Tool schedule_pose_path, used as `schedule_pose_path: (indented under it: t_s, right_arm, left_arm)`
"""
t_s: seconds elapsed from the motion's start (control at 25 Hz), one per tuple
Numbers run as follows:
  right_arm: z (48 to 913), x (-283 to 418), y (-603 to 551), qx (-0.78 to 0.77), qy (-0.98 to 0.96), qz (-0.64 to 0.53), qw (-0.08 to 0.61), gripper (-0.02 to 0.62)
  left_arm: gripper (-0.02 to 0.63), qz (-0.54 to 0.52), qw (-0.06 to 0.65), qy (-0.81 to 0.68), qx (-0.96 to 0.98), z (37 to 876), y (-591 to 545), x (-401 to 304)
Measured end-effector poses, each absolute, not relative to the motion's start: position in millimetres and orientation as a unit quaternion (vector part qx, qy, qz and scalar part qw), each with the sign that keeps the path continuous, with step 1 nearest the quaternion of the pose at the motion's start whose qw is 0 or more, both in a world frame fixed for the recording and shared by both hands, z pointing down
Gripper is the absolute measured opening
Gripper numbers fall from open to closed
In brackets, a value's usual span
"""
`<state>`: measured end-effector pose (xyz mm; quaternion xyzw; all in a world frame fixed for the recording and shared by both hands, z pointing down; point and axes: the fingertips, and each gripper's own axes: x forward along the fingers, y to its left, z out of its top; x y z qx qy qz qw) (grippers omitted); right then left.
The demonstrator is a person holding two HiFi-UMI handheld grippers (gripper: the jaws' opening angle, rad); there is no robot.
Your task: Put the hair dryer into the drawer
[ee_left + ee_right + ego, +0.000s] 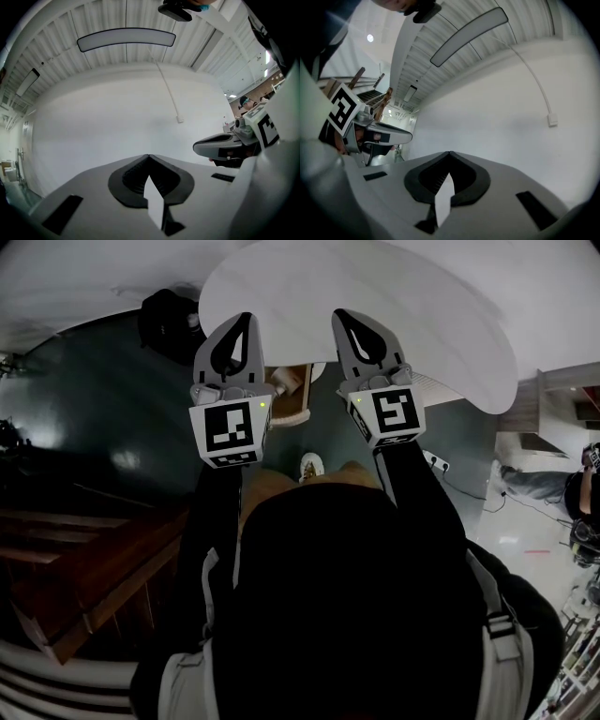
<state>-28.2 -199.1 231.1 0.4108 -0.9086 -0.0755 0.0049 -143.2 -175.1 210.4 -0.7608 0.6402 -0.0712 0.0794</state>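
No hair dryer shows in any view. My left gripper (pixel 246 320) and right gripper (pixel 339 315) are held side by side at chest height, pointing level toward a white wall. Both are shut, tips touching, with nothing between the jaws. In the left gripper view my left gripper (pixel 149 157) faces the bare wall, and the right gripper (pixel 220 145) shows at its right. In the right gripper view my right gripper (pixel 450 153) faces the same wall, with the left gripper (pixel 379 136) at its left. A light wooden box-like piece (pixel 292 395), perhaps a drawer, sits below the table edge.
A round white table (pixel 375 296) lies just beyond the fingertips. A black object (pixel 169 324) stands on the dark floor at upper left. Dark wooden furniture (pixel 84 568) runs along the left. My shoe (pixel 311 465) shows below the grippers. Cluttered shelves (pixel 581 521) stand far right.
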Motion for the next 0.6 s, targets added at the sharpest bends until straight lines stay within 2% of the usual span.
schedule_pose_path:
  t_s: [0.12,0.6]
  right_arm:
    - [224.8,-33.2,-194.1,0.400,-0.910,-0.112,0.000,0.026]
    - [224.6,-39.8,-201.4,0.408,-0.908,-0.090,-0.013,0.026]
  left_arm:
    - [0.014,-0.075,0.079,0.641,-0.760,212.4,-176.2,-145.4]
    - [0.015,-0.070,0.092,0.649,-0.752,214.6,-177.6,-156.8]
